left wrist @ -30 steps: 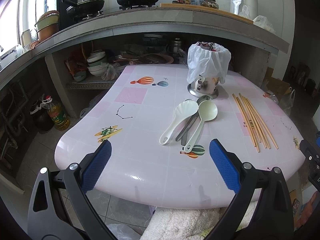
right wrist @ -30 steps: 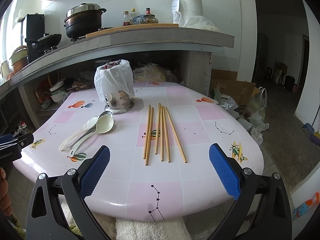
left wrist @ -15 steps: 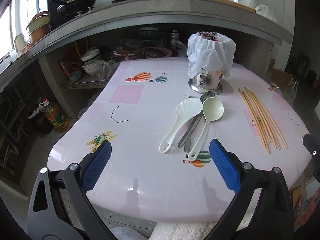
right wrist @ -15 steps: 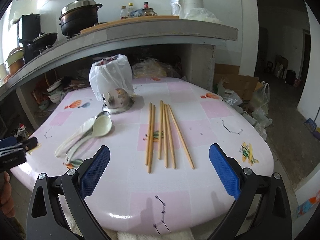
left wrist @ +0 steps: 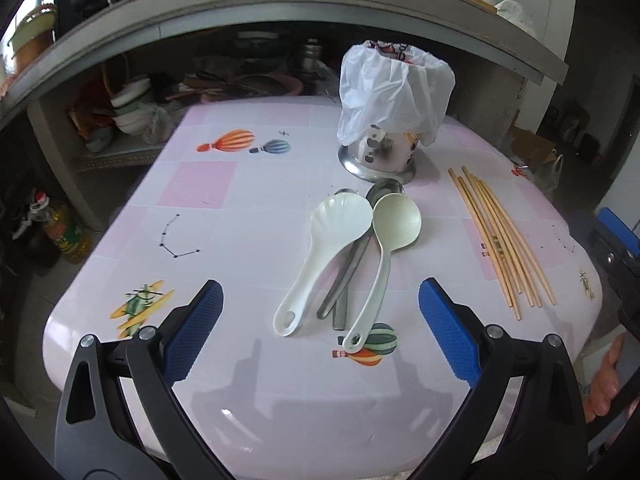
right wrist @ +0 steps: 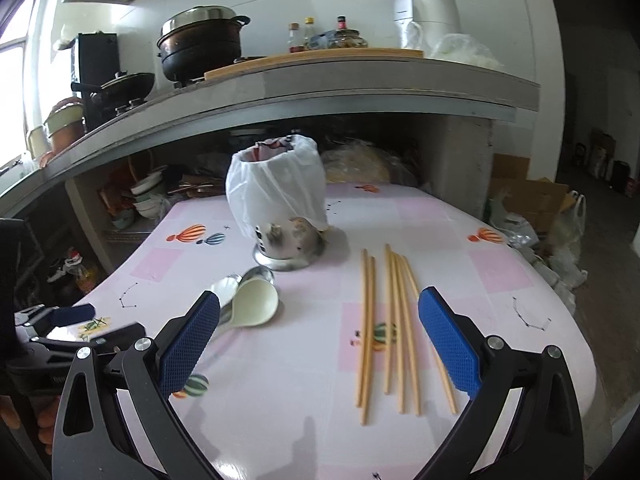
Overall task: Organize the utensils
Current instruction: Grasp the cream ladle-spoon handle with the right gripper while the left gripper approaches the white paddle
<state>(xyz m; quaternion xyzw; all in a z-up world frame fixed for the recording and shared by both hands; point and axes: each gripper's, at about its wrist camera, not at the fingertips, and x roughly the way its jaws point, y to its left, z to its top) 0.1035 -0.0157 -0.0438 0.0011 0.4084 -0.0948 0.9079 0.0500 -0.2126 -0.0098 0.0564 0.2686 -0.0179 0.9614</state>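
Observation:
A metal utensil holder [left wrist: 378, 156] [right wrist: 286, 246] lined with a white plastic bag stands at the back of the pink table [left wrist: 248, 200] [right wrist: 500, 280]. In front of it lie a white rice paddle [left wrist: 326, 248], a pale green ladle [left wrist: 390, 240] [right wrist: 254, 304] and two metal spoons [left wrist: 352, 264] partly under them. Several wooden chopsticks [left wrist: 500, 236] [right wrist: 394, 324] lie to the right. My left gripper [left wrist: 320, 328] hovers open just before the spoon handles. My right gripper [right wrist: 318, 336] is open above the near ends of the chopsticks, nothing held.
A grey counter [right wrist: 320, 92] overhangs the table's far side, carrying a black pot [right wrist: 200, 48], bottles and a white appliance [right wrist: 426, 12]. Bowls and dishes [left wrist: 132, 108] fill the shelf below. An oil bottle [left wrist: 60, 228] stands on the floor left; cardboard boxes [right wrist: 528, 196] lie right.
Both grippers have moved forward over the table and lower. The spoons and the chopsticks now sit closer to the open fingers. Nothing on the table has shifted.

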